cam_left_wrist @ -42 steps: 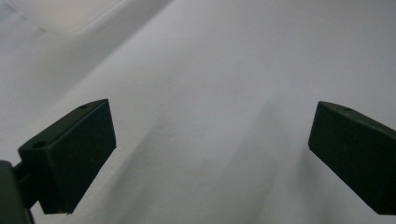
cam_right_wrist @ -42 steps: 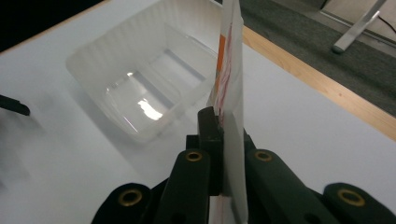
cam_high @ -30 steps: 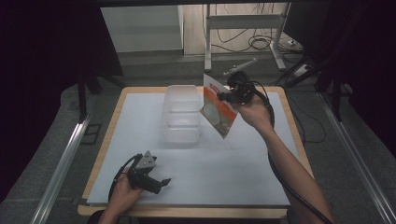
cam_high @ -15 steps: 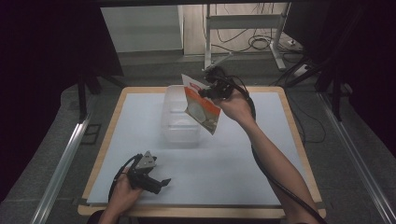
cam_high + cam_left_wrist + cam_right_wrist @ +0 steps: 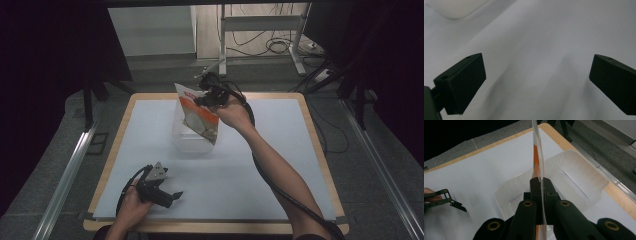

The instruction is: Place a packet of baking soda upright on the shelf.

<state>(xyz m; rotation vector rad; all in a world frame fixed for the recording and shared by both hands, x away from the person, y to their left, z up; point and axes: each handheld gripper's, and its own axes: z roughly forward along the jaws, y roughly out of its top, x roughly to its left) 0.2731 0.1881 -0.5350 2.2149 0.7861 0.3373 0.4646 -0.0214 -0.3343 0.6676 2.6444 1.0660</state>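
The wooden-edged desk (image 5: pixel 310 130) carries a white sheet (image 5: pixel 270 165) over nearly its whole top.

A clear plastic rectangular container (image 5: pixel 187 142) stands on the white sheet, left of centre and toward the far edge. In the right gripper view its rounded rim (image 5: pixel 584 157) and shallow moulded floor are open to the camera.

A flat orange-and-white printed packet (image 5: pixel 198 116) hangs above the container, tilted, with its lower end overlapping the container's outline in the high view. Whether that end touches the container cannot be told. In the right gripper view the packet (image 5: pixel 537 157) stands edge-on, rising straight up over the container.

The right gripper (image 5: pixel 207 97) is held above the far side of the container. Its fingers (image 5: pixel 535 186) are pressed together, pinching the upper edge of the packet.

The left gripper (image 5: pixel 170 196) rests low at the near left of the desk, pointing right. Its fingers (image 5: pixel 464 82) are spread wide over the bare white sheet, with nothing between them.
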